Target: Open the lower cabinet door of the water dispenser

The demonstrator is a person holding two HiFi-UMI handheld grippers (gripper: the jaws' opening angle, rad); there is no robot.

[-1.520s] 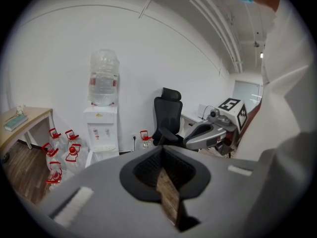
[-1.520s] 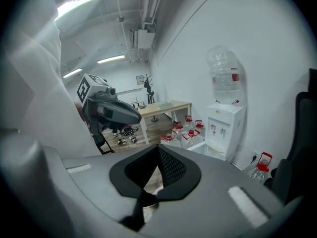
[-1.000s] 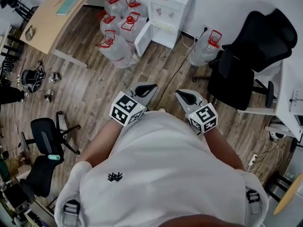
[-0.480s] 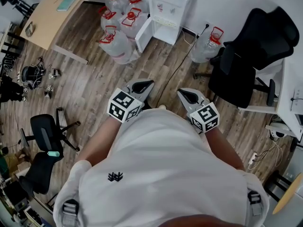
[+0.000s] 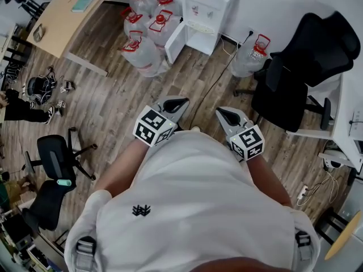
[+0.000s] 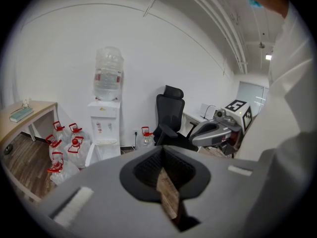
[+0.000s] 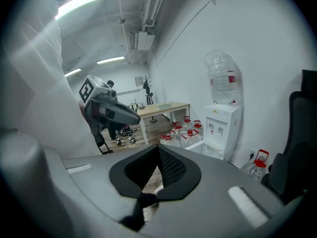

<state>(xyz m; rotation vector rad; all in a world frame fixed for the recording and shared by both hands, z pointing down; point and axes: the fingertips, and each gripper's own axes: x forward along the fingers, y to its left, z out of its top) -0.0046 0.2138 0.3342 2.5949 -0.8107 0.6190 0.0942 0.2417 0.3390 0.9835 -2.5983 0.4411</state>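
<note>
An office: black swivel chairs (image 5: 300, 67) at right and near left, a wooden tabletop (image 5: 59, 21) far left, a water dispenser (image 5: 205, 10) against the white far wall (image 5: 272, 4), spare jugs (image 5: 148, 30) beside it.

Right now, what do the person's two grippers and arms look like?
The left gripper and right gripper match: grey shells, black ribbed linings on the jaws, each carrying a cube of black-and-white square markers. The person wears a white short-sleeved shirt with a small black logo.
</note>
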